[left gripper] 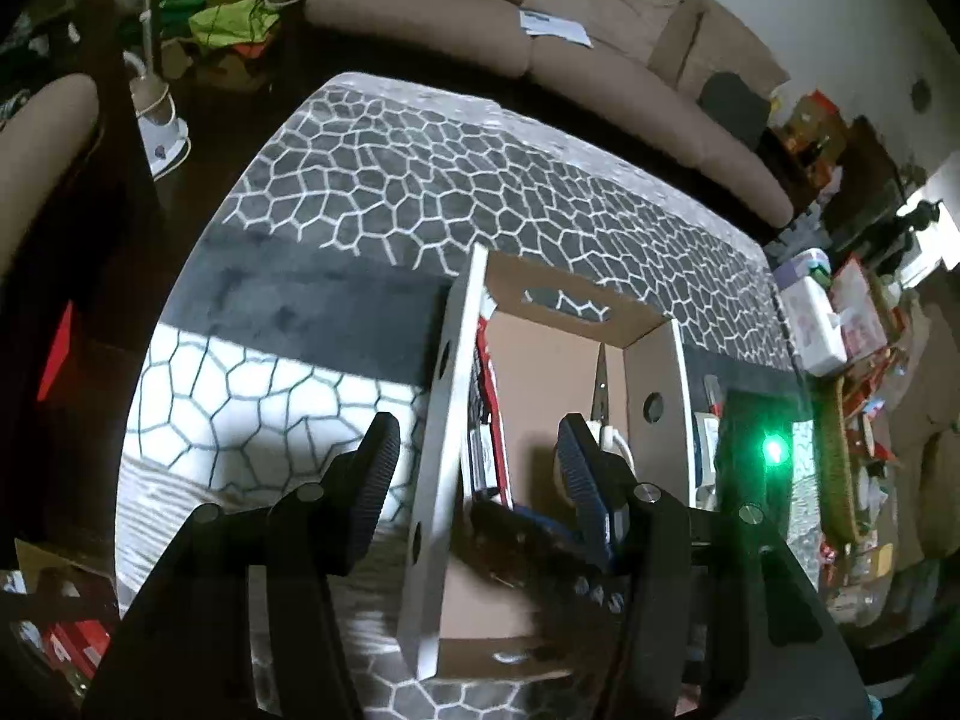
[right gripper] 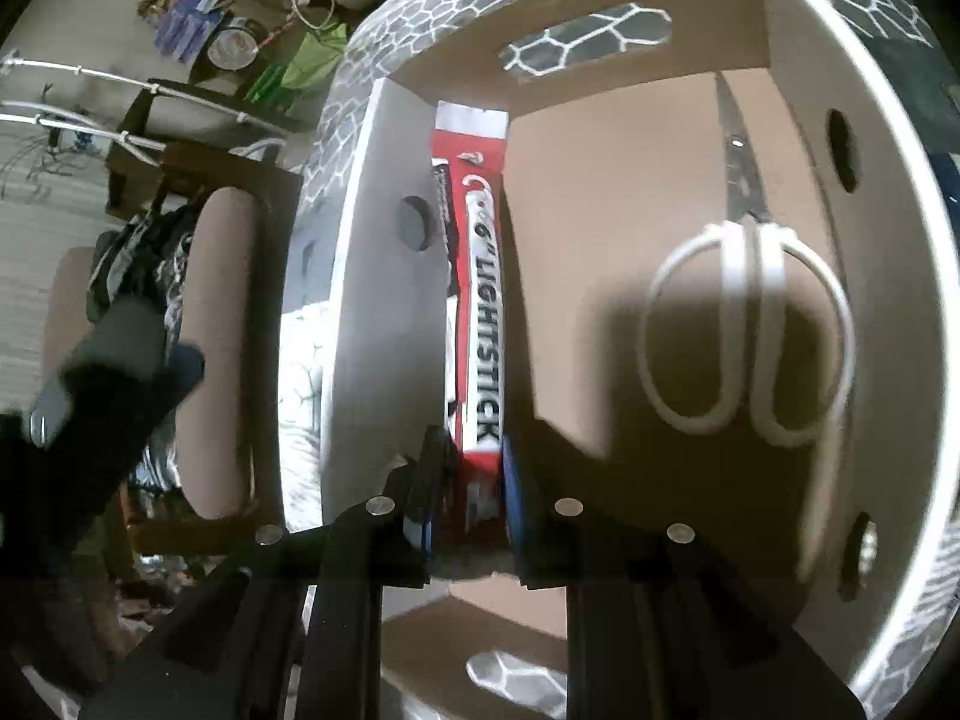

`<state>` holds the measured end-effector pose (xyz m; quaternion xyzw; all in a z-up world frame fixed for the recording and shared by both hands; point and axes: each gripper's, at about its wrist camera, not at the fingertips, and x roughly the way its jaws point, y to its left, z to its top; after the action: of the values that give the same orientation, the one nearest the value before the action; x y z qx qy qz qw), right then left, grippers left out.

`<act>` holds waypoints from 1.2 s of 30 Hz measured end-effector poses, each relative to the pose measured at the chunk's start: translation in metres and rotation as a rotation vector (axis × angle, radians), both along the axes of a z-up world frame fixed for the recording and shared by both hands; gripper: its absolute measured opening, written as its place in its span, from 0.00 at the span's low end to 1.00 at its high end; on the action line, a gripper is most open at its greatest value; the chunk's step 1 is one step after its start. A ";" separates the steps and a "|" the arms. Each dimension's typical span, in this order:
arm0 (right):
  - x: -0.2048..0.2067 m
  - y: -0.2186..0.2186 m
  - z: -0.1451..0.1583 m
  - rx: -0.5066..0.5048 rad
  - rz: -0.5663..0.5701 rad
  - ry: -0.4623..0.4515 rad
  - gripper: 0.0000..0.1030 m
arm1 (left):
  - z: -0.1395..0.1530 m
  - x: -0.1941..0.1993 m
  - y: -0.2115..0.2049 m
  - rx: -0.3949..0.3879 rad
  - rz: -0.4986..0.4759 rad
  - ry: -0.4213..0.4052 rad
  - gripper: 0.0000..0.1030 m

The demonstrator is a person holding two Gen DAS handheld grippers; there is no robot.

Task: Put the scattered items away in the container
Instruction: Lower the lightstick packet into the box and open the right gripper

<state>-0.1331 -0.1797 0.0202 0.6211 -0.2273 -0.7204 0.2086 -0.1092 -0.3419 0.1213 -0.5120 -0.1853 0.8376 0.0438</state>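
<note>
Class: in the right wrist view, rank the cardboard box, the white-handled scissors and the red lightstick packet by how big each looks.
1. cardboard box, filling most of the view.
2 and 3. white-handled scissors and lightstick packet: similar in length, and fisheye stretch plus nearness leave them unranked.

left wrist view looks down from above the cardboard box (left gripper: 651, 360), straddling its left wall, rug (left gripper: 420, 168) and sofa (left gripper: 600, 60) beyond, right wrist view sits closer, peering inside the box (right gripper: 600, 180), both share box interior, scissors (right gripper: 750, 324), red lightstick pack (right gripper: 480, 300)

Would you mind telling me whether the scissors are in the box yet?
In: the scissors lie on the cardboard box floor, untouched.
</note>
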 end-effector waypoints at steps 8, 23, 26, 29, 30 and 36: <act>-0.006 -0.012 -0.011 -0.022 -0.018 -0.002 0.20 | -0.008 0.011 -0.013 0.009 0.022 -0.009 0.51; 0.013 0.043 0.068 -0.102 0.043 0.158 0.44 | 0.005 0.031 0.000 0.061 0.031 0.023 0.66; 0.033 0.079 0.092 -0.078 0.052 0.240 0.60 | 0.018 0.048 0.015 0.064 0.016 0.080 0.82; 0.054 0.126 0.103 -0.090 0.019 0.267 0.72 | 0.026 0.065 0.039 0.081 -0.020 0.135 0.84; 0.061 0.141 0.103 -0.096 0.003 0.267 0.78 | 0.028 0.071 0.050 0.091 -0.035 0.151 0.85; 0.086 0.218 0.102 -0.115 -0.077 0.242 0.83 | 0.025 0.099 0.119 0.131 -0.116 0.193 0.90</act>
<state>-0.0469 0.0387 0.1221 0.5075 -0.2652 -0.7834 0.2417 -0.0106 -0.2226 0.1466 -0.4351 -0.2046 0.8650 0.1433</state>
